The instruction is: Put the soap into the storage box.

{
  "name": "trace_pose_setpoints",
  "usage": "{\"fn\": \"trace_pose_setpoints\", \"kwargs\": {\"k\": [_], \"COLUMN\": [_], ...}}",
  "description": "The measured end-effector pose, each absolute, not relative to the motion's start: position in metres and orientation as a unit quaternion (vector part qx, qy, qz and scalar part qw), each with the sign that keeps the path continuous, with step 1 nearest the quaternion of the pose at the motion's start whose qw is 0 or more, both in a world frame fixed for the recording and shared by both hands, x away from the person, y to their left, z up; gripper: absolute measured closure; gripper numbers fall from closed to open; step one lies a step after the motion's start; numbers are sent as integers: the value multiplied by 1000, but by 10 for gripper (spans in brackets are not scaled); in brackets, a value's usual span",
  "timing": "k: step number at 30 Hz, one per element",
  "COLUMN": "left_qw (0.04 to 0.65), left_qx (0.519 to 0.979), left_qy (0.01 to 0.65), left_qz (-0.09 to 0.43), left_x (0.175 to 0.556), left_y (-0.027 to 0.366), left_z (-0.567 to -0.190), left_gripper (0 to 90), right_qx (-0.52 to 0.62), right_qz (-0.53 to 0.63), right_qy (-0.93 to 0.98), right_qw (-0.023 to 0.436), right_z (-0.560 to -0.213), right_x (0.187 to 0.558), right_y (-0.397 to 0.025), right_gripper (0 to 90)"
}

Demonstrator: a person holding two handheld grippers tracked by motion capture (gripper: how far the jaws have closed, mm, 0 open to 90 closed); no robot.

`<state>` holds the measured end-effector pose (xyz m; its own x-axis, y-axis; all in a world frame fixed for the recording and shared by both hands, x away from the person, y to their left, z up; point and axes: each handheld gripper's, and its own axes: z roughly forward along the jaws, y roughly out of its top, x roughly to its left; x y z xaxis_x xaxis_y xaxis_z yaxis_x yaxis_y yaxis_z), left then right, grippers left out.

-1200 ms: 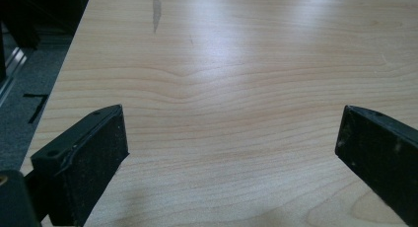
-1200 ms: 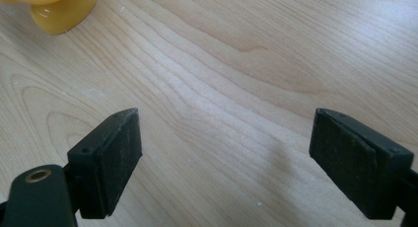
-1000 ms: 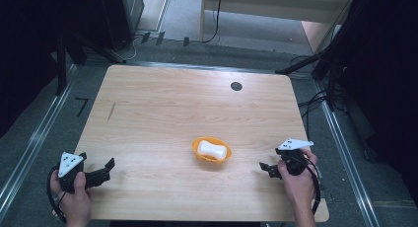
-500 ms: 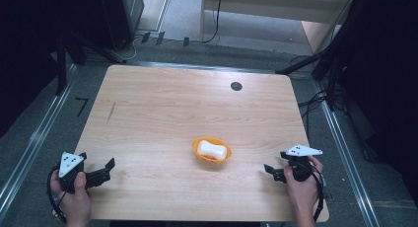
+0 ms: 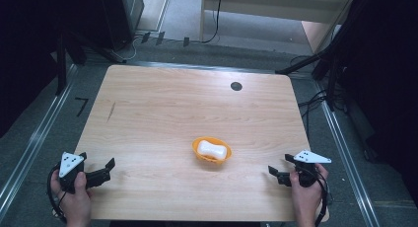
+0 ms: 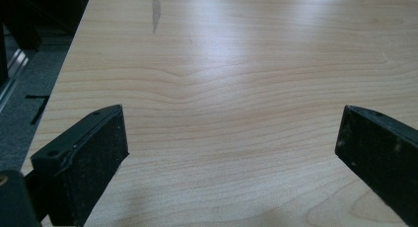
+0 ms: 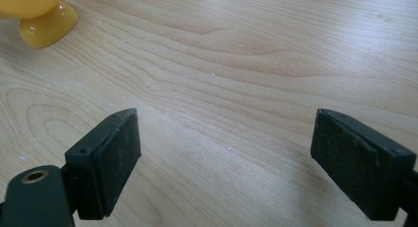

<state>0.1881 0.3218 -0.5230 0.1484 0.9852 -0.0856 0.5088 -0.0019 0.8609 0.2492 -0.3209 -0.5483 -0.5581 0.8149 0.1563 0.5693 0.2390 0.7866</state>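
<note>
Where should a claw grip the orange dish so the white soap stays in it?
Probably the orange dish by its low rim at the near right end, coming in level from the right claw side; the white soap fills its middle.

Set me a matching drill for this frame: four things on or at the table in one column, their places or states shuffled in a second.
1. orange dish
2. white soap
3. left gripper
4. black round spot

a. near the table's far edge
b. open, at the near left corner
c. lying in the dish
d. mid-table, towards the near edge

Pairs: 1-d, 2-c, 3-b, 4-a
</note>
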Motion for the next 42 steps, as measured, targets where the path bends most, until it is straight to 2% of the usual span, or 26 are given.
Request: {"fn": "trace_pose_setpoints", "kwargs": {"k": [14, 42], "left_qw": [402, 395], "left_qx": [643, 648], "left_qy": [580, 577], "left_qz": [297, 301], "left_x": [188, 188], "left_y": [321, 320], "left_z": [-523, -523], "left_gripper": [0, 0], "right_qx": [453, 439], "right_qz": [445, 446], "right_qy": [757, 755], "right_qw": [156, 195], "right_z": [-549, -550], "right_x": [236, 226], "right_y": [-336, -331], "right_gripper": [123, 127]}}
